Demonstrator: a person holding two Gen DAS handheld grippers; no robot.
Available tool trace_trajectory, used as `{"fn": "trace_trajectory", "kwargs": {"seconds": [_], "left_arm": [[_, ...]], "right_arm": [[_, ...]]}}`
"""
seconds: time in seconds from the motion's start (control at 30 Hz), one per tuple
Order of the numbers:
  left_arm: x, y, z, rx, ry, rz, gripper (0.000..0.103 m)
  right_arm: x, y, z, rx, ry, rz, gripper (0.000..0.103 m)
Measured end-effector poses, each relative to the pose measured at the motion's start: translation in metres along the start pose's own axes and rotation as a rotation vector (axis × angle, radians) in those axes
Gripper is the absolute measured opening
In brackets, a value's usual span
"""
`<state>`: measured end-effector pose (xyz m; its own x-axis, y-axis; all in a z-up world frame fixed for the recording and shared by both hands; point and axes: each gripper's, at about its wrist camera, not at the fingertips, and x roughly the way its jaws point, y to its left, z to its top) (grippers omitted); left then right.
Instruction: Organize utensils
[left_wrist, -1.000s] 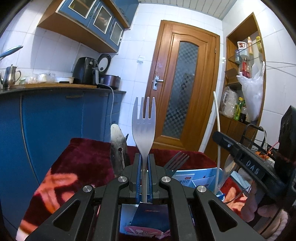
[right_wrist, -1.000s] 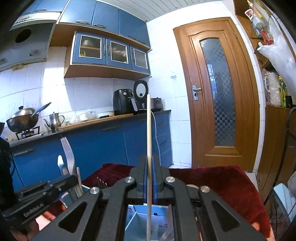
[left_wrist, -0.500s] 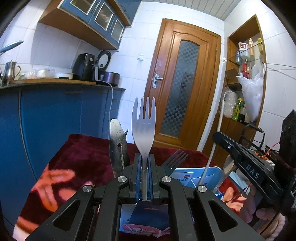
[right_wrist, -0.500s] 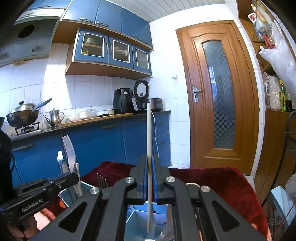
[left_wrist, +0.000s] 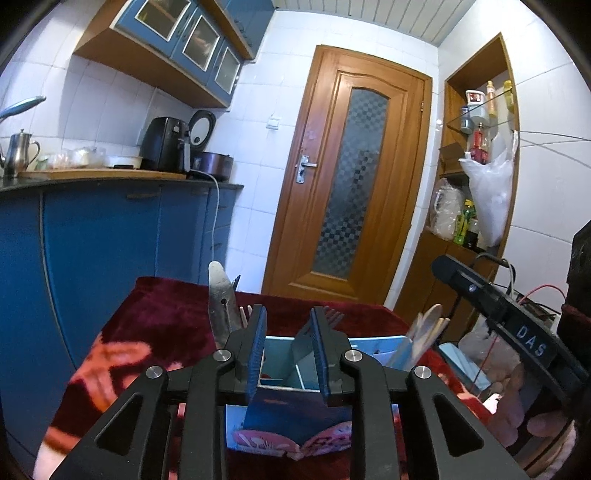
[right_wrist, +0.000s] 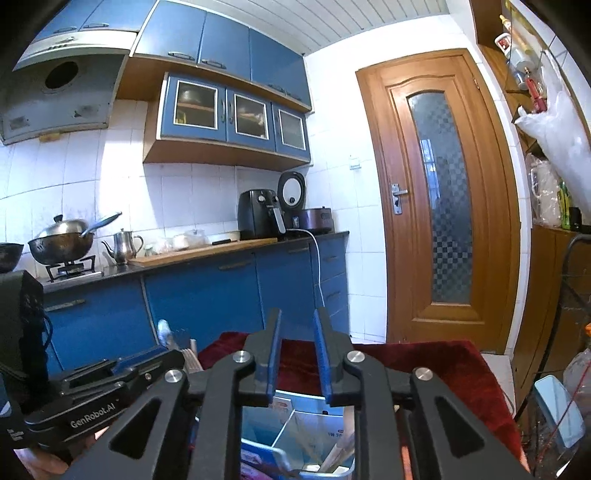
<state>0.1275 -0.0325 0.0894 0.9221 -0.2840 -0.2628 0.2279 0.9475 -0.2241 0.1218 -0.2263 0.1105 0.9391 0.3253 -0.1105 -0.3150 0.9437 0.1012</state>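
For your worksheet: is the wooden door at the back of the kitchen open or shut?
Shut. The wooden door sits flush in its frame in both wrist views, with no gap along the edge by its handle.

Two grippers show: the left gripper (left_wrist: 288, 328) and the right gripper (right_wrist: 297, 334), each with two blue-padded fingers. Below them sits one divided box (left_wrist: 373, 341). One knife (left_wrist: 218, 306) stands left of the left gripper.

Wooden door (right_wrist: 439, 206) shut. Air fryer (right_wrist: 258, 214) and kettle (right_wrist: 123, 245) on counter (right_wrist: 207, 254); wok (right_wrist: 61, 243) on stove. White bag (left_wrist: 487, 195) hangs by shelf.
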Motion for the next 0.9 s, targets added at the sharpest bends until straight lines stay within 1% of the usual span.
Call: {"fn": "trace_trajectory", "kwargs": {"seconds": [0.2, 0.33, 0.53, 0.73, 0.9], "left_arm": [[-0.023, -0.01, 0.004, 0.026, 0.006, 0.01, 0.025], [-0.042, -0.015, 0.008, 0.051, -0.002, 0.02, 0.025], [-0.074, -0.023, 0.012, 0.079, -0.016, 0.032, 0.025], [-0.104, -0.029, 0.009, 0.1, -0.021, 0.041, 0.025], [-0.122, -0.028, -0.002, 0.105, -0.005, 0.052, 0.025]], "right_arm": [[-0.027, 0.009, 0.007, 0.035, 0.007, 0.028, 0.025], [-0.045, 0.018, 0.01, 0.055, 0.018, 0.047, 0.025], [-0.071, 0.032, 0.013, 0.058, 0.042, 0.048, 0.025], [-0.097, 0.046, 0.004, 0.054, 0.067, 0.04, 0.026], [-0.114, 0.051, -0.013, 0.065, 0.096, 0.023, 0.031]]}}
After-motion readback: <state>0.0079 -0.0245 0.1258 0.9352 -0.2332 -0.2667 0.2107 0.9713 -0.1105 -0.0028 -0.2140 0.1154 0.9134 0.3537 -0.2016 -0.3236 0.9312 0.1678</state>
